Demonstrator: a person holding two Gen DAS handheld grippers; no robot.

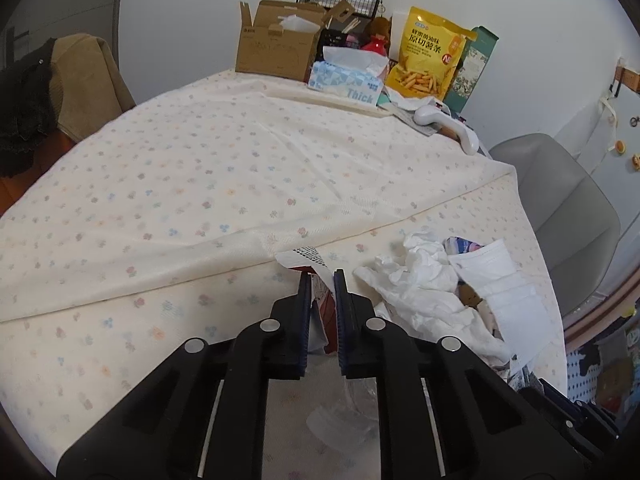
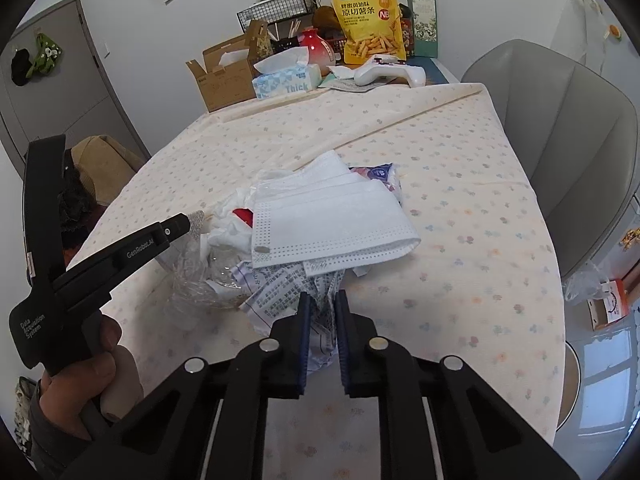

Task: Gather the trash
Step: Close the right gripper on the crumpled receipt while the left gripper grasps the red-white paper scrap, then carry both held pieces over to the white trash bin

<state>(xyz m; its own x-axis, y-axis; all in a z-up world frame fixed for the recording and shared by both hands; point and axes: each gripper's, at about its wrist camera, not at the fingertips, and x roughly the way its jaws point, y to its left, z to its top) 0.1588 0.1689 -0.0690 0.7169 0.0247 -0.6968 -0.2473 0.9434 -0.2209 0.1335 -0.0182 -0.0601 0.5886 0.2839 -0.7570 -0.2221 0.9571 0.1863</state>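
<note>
Trash pile [image 2: 316,216] of light, soft, crumpled paper: left gripper [image 1: 322,280] pinches a wrapper [image 1: 320,300], right gripper [image 2: 322,300] a printed sheet [image 2: 288,296].

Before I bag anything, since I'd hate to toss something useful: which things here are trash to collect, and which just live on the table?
Trash to collect:
white pleated face mask
crumpled white tissue paper
crumpled printed paper leaflet
crinkled clear plastic wrap
red-and-white torn wrapper

Just lying about:
yellow bag of potato sticks
blue tissue box
open brown cardboard box
white handheld device
</note>
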